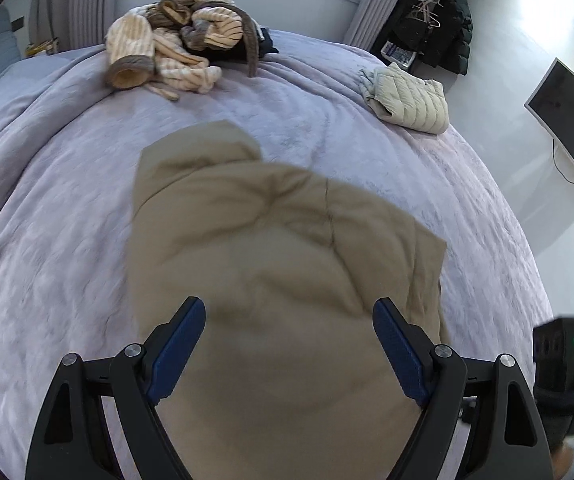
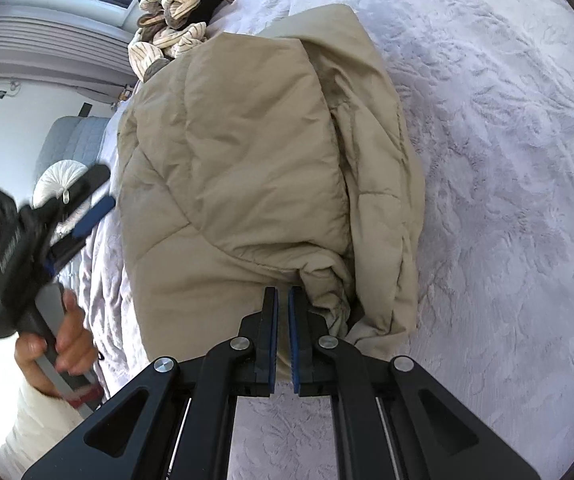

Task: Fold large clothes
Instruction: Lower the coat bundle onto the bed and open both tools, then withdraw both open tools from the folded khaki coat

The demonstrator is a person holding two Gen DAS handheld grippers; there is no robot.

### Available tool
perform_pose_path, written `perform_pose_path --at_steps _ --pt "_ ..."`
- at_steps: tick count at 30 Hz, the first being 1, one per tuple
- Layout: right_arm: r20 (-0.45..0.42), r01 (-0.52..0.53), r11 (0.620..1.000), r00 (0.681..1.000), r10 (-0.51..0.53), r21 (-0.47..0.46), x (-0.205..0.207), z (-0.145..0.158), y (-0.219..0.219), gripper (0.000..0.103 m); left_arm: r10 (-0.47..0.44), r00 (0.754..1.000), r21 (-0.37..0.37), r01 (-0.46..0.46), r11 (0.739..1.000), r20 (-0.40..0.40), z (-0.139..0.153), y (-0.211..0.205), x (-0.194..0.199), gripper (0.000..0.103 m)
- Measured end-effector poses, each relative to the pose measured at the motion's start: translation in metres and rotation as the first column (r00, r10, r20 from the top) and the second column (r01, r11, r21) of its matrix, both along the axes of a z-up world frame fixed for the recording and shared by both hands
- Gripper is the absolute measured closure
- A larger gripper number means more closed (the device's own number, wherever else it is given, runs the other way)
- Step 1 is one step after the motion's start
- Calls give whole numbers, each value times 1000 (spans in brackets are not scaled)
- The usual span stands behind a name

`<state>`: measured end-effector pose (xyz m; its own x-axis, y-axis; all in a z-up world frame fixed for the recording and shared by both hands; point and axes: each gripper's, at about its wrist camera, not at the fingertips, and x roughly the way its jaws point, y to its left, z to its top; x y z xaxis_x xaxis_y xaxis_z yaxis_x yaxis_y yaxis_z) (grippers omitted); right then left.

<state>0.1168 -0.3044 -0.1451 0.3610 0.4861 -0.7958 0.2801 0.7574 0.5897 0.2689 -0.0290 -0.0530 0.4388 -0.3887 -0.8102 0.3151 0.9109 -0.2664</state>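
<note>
Left gripper: the left gripper (image 1: 289, 312) stands wide open above the tan jacket (image 1: 283, 264); nothing is between its blue pads (image 1: 179, 348); the pads touch no cloth; in the right wrist view the same gripper (image 2: 87, 200) appears at the left, off the side of the jacket, with a hand (image 2: 63, 340) around its grey handle.

Right gripper: the right gripper (image 2: 283, 312) is almost closed; only a thin gap shows between its blue pads (image 2: 297, 340); no cloth is pinched between them; the tips are over the near edge of the jacket, but whether they touch it I cannot tell.

Tan jacket: a padded tan jacket (image 2: 255, 168) lies folded in a thick bundle on the bed (image 1: 47, 220); one layer is laid over the other; the near corner is bunched into wrinkles just beside the right gripper tips.

Bed: a pale lilac cover (image 2: 507, 160) with a textured pattern is spread over it.

Other clothes: a cream and brown striped garment (image 1: 171, 36) lies crumpled at the far end of the bed, well apart from the jacket; a folded cream quilted jacket (image 1: 411, 100) rests near the far right edge.

Room: a dark coat (image 1: 443, 20) hangs by the wall; a screen (image 1: 571, 128) is mounted on the right wall.
</note>
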Motion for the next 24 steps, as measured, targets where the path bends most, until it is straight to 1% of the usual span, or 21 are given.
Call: perform_pose_path --at_steps 4,8,11,12,13,14,16,19,22,23,24 --pt "9 -10 1000 1000 10 -12 -5 12 6 97 36 999 -8 -36 999 -24 1 22 -27 17" --pt "12 -26 999 1000 27 -47 -13 26 15 97 64 996 35 -63 997 -53 -1 36 -54 17" --pt "-1 -43 996 999 43 -72 -21 36 24 97 75 995 62 -71 996 -68 1 43 -73 17" --pt "-7 -46 996 999 46 -77 -23 38 27 97 81 994 67 -76 995 -74 2 44 -80 9" --pt "-12 -50 995 999 50 -83 -25 41 29 97 85 993 68 -80 994 -76 4 46 -86 4" --pt "-17 -57 994 998 55 -95 -28 44 33 97 94 993 73 -89 993 -66 7 48 -95 1" --pt "-20 -67 990 998 65 -124 -33 51 37 97 97 994 87 -92 992 -59 12 50 -107 1" --pt "-27 -83 983 996 79 -164 -42 63 46 97 111 991 90 -105 990 -70 21 55 -123 1" --pt "-26 -91 978 996 88 -187 -53 75 52 96 141 989 145 -133 980 -52 31 59 -135 1" --pt "-25 -94 974 996 91 -206 -57 81 55 91 155 987 167 -148 975 -34 35 61 -141 1" --pt "-24 -93 970 996 90 -224 -61 86 57 64 162 987 178 -157 971 -18 39 63 -145 1"
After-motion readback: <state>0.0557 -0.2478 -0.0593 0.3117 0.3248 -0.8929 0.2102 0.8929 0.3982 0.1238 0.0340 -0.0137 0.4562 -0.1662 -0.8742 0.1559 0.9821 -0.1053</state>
